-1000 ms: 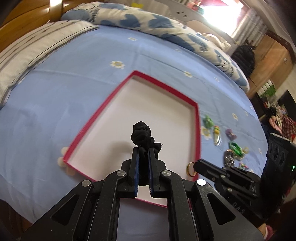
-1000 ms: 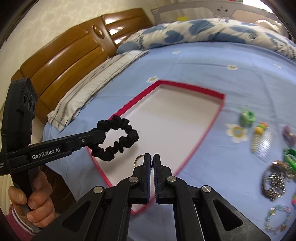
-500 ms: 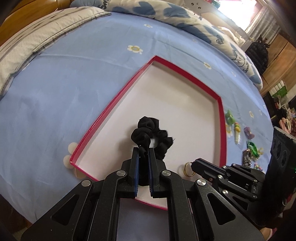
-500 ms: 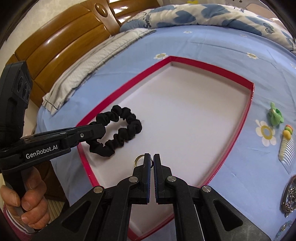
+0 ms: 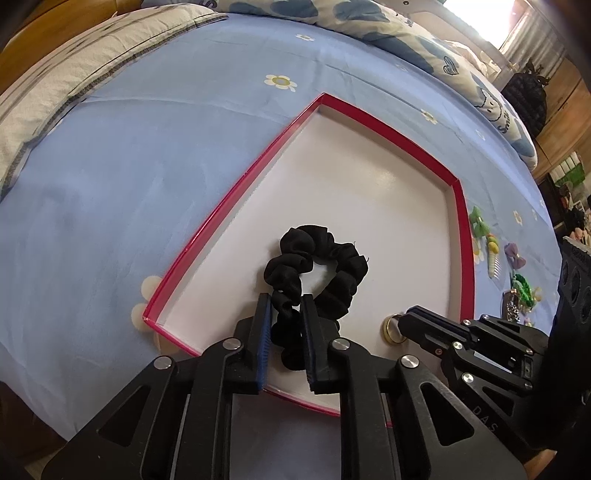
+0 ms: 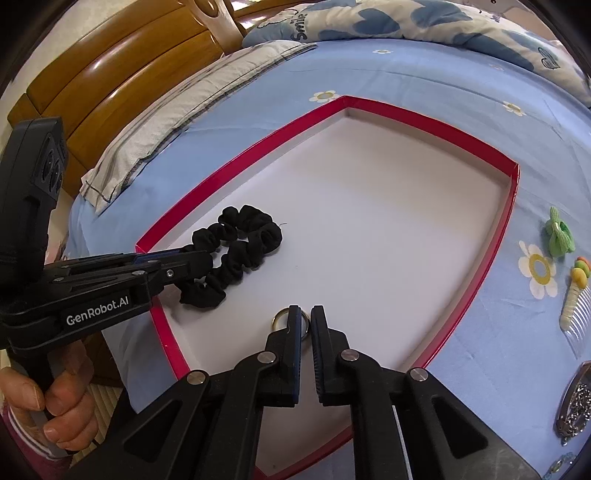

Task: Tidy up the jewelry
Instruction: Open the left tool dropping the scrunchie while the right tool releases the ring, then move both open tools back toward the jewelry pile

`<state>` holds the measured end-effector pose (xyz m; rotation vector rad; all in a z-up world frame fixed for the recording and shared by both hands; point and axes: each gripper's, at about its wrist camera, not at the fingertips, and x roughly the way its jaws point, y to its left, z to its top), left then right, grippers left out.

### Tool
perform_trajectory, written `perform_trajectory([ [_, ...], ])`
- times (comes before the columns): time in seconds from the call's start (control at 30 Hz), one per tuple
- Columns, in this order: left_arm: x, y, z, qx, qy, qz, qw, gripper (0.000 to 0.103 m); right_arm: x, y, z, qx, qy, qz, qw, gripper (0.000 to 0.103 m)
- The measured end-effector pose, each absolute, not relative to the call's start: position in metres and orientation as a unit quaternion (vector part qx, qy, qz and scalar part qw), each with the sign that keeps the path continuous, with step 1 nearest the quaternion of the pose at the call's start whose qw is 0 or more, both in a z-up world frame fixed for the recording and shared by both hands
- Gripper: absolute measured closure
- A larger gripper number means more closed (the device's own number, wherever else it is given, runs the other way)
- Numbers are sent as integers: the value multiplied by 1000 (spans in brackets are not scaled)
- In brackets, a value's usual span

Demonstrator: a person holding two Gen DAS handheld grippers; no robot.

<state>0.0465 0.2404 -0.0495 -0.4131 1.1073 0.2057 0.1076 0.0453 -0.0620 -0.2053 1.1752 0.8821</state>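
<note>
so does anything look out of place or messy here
Nothing in the red-edged tray looks odd: the black scrunchie and gold ring lie flat on its white floor. The remaining accessories sit loose on the bedsheet beside it.

A bed (image 6: 424, 70) under a blue flowered sheet carries a red-rimmed tray (image 6: 432, 123), a striped pillow (image 6: 207, 92), a patterned duvet (image 6: 406, 18), a green hair tie (image 6: 559, 234) and a comb (image 6: 574, 314).

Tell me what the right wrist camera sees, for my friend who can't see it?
A gold ring lies in a red-edged white tray on a blue bed, between the right gripper jaws, which have just been opening. Beside it, the left gripper sets down a black scrunchie.
</note>
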Motion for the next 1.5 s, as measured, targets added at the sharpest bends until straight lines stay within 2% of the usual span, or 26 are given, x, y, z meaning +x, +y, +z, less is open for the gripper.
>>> perform_trajectory([
  [0.13,42,243,-43,-194,514,104,829,68,106,43,-58,-83,531,403,740,94],
  [0.17,41,243,-40,-194,511,104,831,66,106,41,-57,-80,530,403,742,94],
  [0.37,36,239,-25,-197,500,104,837,62,106,19,-36,-50,516,400,756,88],
  [0.43,35,235,-20,-196,495,102,841,60,104,7,-28,-36,510,396,762,82],
  [0.5,35,229,-14,-192,491,98,844,60,101,-10,-20,-22,503,390,771,79],
  [0.87,45,172,1,-163,492,41,854,60,97,-105,-7,29,497,318,807,78],
  [1.03,49,141,0,-144,500,13,854,60,97,-143,-9,48,497,284,819,71],
  [1.5,69,71,-5,-102,519,-42,847,60,97,-242,-16,93,492,198,843,68],
])
